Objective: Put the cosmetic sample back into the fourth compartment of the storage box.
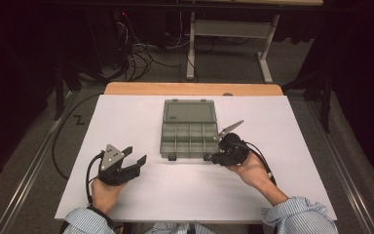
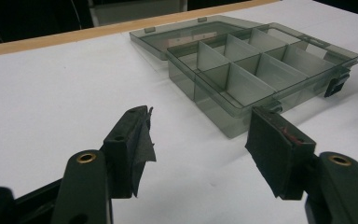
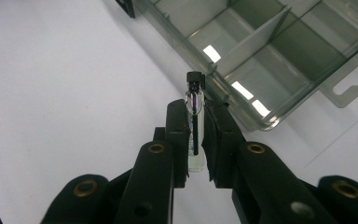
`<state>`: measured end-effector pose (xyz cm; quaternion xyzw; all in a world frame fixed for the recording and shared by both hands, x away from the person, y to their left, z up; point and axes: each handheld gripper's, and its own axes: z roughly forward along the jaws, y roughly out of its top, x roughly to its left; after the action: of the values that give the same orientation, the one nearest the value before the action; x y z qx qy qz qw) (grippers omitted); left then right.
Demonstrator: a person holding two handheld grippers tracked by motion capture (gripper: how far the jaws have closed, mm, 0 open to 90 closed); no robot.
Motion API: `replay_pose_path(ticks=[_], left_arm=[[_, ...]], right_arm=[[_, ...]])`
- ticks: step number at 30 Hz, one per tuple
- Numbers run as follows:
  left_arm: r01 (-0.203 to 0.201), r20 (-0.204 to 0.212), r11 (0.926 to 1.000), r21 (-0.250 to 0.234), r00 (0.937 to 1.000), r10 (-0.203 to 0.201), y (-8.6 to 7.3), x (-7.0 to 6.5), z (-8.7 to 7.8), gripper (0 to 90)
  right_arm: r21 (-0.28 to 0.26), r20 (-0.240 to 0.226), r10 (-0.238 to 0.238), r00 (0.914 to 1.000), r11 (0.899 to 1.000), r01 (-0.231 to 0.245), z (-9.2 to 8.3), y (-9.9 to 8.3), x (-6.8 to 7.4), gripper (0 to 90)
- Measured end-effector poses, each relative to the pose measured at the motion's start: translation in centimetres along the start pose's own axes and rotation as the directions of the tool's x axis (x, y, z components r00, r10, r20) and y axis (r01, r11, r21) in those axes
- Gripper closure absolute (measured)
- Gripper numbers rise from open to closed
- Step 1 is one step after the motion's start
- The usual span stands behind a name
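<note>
The right tool (image 3: 195, 112), at the frame's centre, clamps a small glass vial (image 3: 194, 100) with a black cap just beside the open compartment box (image 3: 279, 51) at upper right. The left tool (image 2: 198, 140) gapes wide and empty above the white counter (image 2: 51, 93).

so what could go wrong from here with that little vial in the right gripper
The glass vial is thin and pinched lengthwise in the right gripper, so it may slip or crack if squeezed harder. Its black cap sticks out close to the organizer box rim and could catch on the wall. The left gripper rests open and apart, so nothing steadies the light box.
</note>
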<state>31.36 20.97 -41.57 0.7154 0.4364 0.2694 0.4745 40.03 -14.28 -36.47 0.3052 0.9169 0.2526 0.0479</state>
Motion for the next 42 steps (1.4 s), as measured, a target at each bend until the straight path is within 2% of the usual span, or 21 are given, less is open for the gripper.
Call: replay_pose_path(ticks=[11,15,21,35,42], left_arm=[[-0.001,0.001,1.0,0.001,1.0,0.001,0.0,0.0,0.0,39.0],[0.0,0.001,1.0,0.0,1.0,0.0,0.0,0.0,0.0,39.1],[0.0,0.001,1.0,-0.001,1.0,0.0,0.0,0.0,0.0,39.0],[0.0,-0.002,1.0,-0.003,1.0,0.0,0.0,0.0,0.0,39.1],[-0.001,-0.002,1.0,-0.002,1.0,0.001,0.0,0.0,0.0,39.0]], right_arm=[[-0.02,0.016,0.038,0.9991,0.999,-0.038,-0.8,1.0,-1.3,82.5],[-0.043,0.018,0.055,0.9983,0.998,-0.054,-1.3,1.5,-2.0,82.5],[-0.05,0.033,0.079,0.9963,0.996,-0.078,-1.8,2.1,-3.1,82.5],[-0.041,0.046,0.138,0.9894,0.99,-0.136,-1.2,2.6,-4.9,82.4],[-0.042,0.058,0.145,0.9878,0.989,-0.143,-1.0,3.0,-5.4,82.4]])
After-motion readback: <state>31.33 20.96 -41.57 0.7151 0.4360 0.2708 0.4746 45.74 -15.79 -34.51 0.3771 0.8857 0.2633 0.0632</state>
